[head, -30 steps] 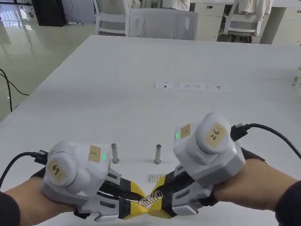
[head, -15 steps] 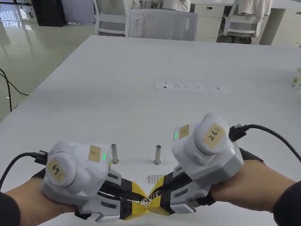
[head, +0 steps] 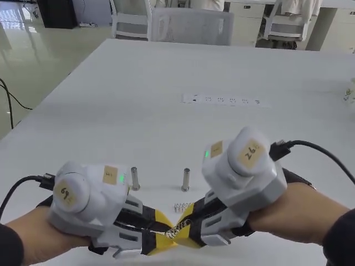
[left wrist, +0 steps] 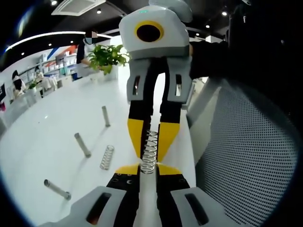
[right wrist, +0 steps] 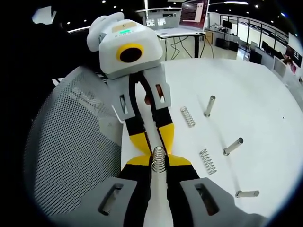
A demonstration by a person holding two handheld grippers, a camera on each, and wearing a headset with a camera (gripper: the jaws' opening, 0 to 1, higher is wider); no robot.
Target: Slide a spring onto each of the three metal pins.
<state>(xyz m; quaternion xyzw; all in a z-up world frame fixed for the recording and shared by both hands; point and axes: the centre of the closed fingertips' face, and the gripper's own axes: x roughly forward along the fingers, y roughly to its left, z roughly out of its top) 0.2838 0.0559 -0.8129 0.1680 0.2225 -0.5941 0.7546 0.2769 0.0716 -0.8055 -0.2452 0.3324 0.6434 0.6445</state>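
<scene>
A small metal spring (head: 175, 232) is pinched between both yellow-tipped grippers just above the white table's near edge. My left gripper (head: 162, 236) is shut on one end, and my right gripper (head: 186, 229) is shut on the other, tip to tip. The left gripper view has the spring (left wrist: 150, 147) running from my left gripper (left wrist: 147, 169) up into the opposite tips. Three bare metal pins stand on the table (left wrist: 105, 116) (left wrist: 82, 144) (left wrist: 57, 189); two of these pins show ahead (head: 133, 178) (head: 186, 180). Two loose springs (right wrist: 187, 116) (right wrist: 207, 161) lie by them.
A white power strip (head: 227, 101) lies mid-table beyond the pins. Grey chairs (head: 191, 26) stand at the far edge. A mesh chair back (left wrist: 246, 142) sits close behind the grippers. A potted plant (left wrist: 106, 56) stands at the table's far end.
The two grippers have closed in on each other, so less of the spring shows between their tips. The pins and loose springs lie as before.
</scene>
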